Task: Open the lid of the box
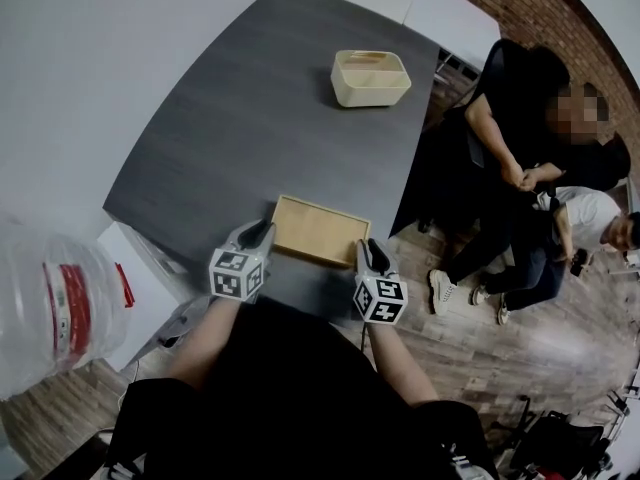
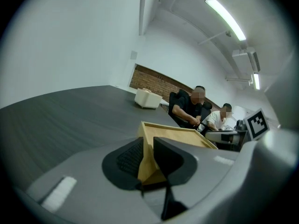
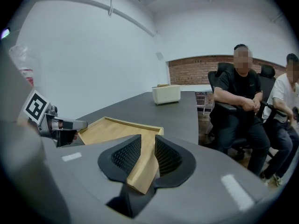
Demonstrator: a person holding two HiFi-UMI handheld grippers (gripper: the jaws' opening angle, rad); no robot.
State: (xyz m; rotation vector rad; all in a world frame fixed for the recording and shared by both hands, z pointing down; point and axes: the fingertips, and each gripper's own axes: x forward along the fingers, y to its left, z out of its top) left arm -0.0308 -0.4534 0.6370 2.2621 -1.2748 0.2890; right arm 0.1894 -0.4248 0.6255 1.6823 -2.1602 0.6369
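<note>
A flat wooden lid with a raised rim is at the near edge of the dark grey table. My left gripper is shut on its near left corner, and my right gripper is shut on its near right corner. In the left gripper view the lid's corner sits between the black pads. The right gripper view shows the lid's rim pinched the same way. The cream box stands open-topped at the table's far end, also visible small as the box and the box. Whether the lid rests on the table I cannot tell.
Two people sit on chairs to the right of the table. A large clear water bottle stands on the floor at the left. The table's right edge drops to a wooden floor. A brick wall runs behind the box.
</note>
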